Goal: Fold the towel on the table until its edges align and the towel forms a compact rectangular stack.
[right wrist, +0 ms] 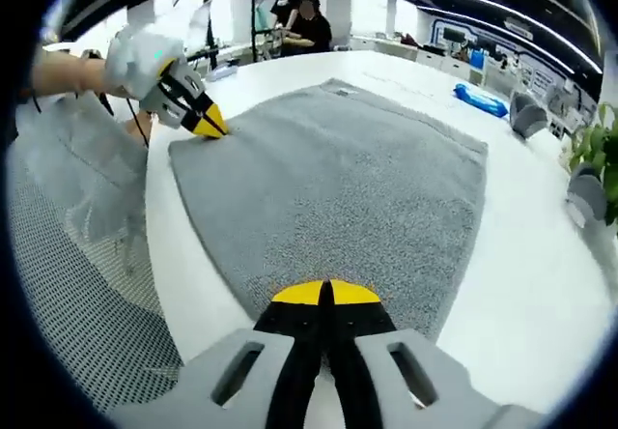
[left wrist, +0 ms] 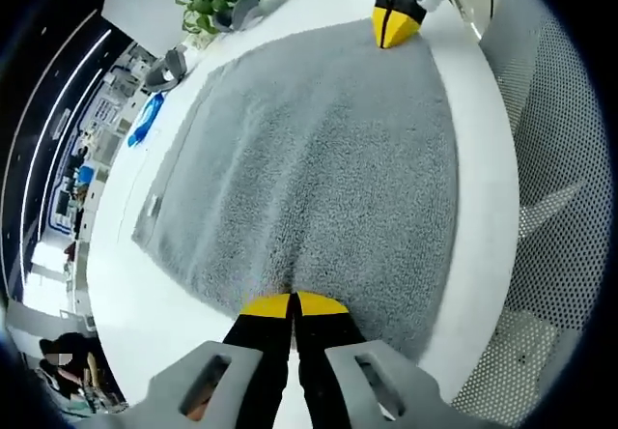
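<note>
The grey towel (left wrist: 319,178) lies flat near the white tabletop's (left wrist: 126,284) edge. The left gripper (left wrist: 293,303) and right gripper (right wrist: 325,292) each sit pressed together on a near corner (apparently pinching the hem). A shallow pinch could slip during lifting, skewing the fold.

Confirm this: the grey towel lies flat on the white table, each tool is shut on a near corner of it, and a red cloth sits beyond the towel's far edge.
One detail is wrong: the cloth beyond the far edge is blue, not red, as the right gripper view shows. The rest holds: the grey towel lies flat on the white table, with the left tool and the right tool each shut on a near corner.
</note>
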Demonstrator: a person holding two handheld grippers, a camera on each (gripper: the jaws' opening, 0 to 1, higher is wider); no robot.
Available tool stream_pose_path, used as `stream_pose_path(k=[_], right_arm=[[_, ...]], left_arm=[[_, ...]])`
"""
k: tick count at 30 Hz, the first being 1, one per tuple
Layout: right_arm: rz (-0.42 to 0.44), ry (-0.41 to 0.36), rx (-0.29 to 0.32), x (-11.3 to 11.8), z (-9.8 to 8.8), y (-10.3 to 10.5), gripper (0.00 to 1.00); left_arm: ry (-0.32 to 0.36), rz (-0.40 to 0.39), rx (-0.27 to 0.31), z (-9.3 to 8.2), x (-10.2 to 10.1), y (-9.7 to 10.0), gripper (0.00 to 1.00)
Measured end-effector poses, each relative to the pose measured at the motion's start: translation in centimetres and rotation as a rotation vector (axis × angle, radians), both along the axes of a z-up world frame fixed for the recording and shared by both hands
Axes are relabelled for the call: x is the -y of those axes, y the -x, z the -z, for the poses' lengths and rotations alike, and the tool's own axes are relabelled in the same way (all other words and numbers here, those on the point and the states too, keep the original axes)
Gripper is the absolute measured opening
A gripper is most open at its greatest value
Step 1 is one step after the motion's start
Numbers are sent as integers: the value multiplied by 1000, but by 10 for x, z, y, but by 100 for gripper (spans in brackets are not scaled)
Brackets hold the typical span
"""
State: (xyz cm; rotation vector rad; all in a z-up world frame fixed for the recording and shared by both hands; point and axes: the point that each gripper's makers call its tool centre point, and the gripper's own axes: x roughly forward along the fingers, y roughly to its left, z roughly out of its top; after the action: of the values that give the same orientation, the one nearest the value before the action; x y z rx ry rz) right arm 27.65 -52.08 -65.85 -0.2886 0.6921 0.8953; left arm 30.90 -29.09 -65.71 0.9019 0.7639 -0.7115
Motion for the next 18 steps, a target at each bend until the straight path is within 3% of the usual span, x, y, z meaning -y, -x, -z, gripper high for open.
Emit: stream_pose_path(k=[2, 5, 9, 12, 15, 16, 17, 18], right_arm=[[-52, 17, 61, -1, -1, 4, 0], [-37, -41, 22, -3, -1, 14, 0], [-76, -45, 55, -3, -1, 12, 0], [-70, -48, 14, -2, -2, 10, 0], [-59, -39, 25, 3, -7, 10, 0], [-52, -12, 69, 10, -10, 7, 0], [-52, 2, 86, 14, -12, 8, 0], [-56, 6, 84, 17, -14, 11, 0]], left_arm=[[67, -21, 6, -1, -2, 1, 1], [124, -11, 1, -1, -6, 6, 1], [260, -102, -36, -2, -8, 7, 1], [338, -147, -86, -2, -9, 6, 1], [318, -206, -122, -9, -18, 8, 1], [305, -185, -109, -13, -17, 9, 1], [275, -120, -72, -21, -16, 9, 1], [257, -85, -73, -23, -14, 14, 1]])
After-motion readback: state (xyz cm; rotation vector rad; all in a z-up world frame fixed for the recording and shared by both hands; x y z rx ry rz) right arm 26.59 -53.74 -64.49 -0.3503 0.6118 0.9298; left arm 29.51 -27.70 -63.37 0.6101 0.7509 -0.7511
